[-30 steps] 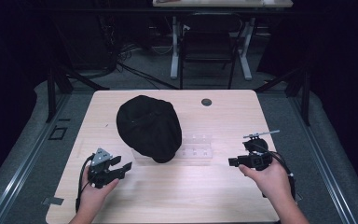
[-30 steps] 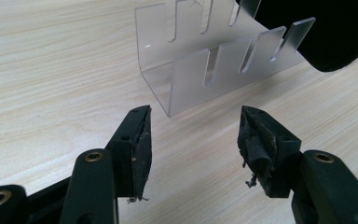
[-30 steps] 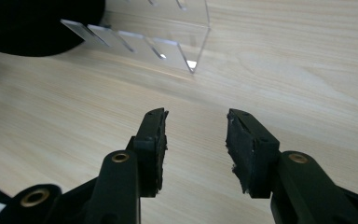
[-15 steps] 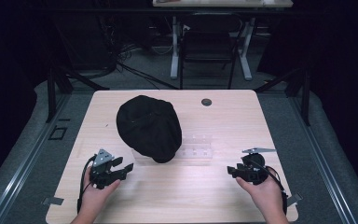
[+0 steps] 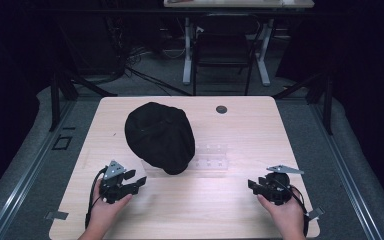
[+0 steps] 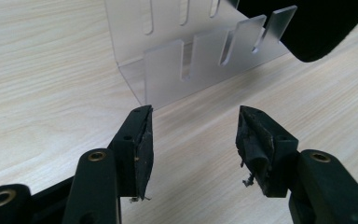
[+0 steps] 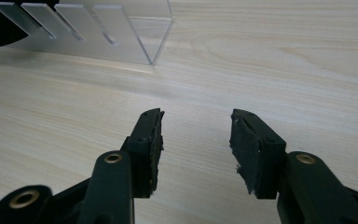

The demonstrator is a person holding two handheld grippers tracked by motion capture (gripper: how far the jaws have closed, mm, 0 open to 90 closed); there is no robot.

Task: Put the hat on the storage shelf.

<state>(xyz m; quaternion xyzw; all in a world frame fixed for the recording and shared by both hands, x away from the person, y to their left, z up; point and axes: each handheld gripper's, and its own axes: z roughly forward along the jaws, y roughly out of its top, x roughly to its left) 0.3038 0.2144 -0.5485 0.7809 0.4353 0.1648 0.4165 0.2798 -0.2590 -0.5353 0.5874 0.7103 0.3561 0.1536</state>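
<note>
Starting at the left of the table (image 5: 240, 210): the person's left gripper (image 5: 141, 180) sits low near the front edge, jaws spread with nothing between them. In the left gripper view it's aimed straight at the near corner of the clear slotted rack (image 6: 200, 60), which stands just ahead of the tips but isn't touched.

Moving to the middle, the black cap (image 5: 160, 136) is draped over the left end of that rack (image 5: 211, 161), so only the right part of the acrylic pokes out from under it. The cap's dark edge shows at the top right of the left gripper view (image 6: 317, 28), hanging past the rack's slots. A small dark round thing (image 5: 221, 109) sits near the far edge, well apart from everything.

Over on the right, the right gripper (image 5: 252, 185) also rests close to the front edge, jaws apart and empty. Its own view looks along bare wood toward the rack's other end (image 7: 116, 35), which is farther off than on the left side.

Looks like this is the setup or approach stage, both hands parked and nothing grabbed. Best guess at the next move is the left gripper going forward and up to get the cap's fabric edge, which calls for pinching cloth only, not the acrylic underneath, or the whole rack could drag along. The right one could steady the rack's free end.
</note>
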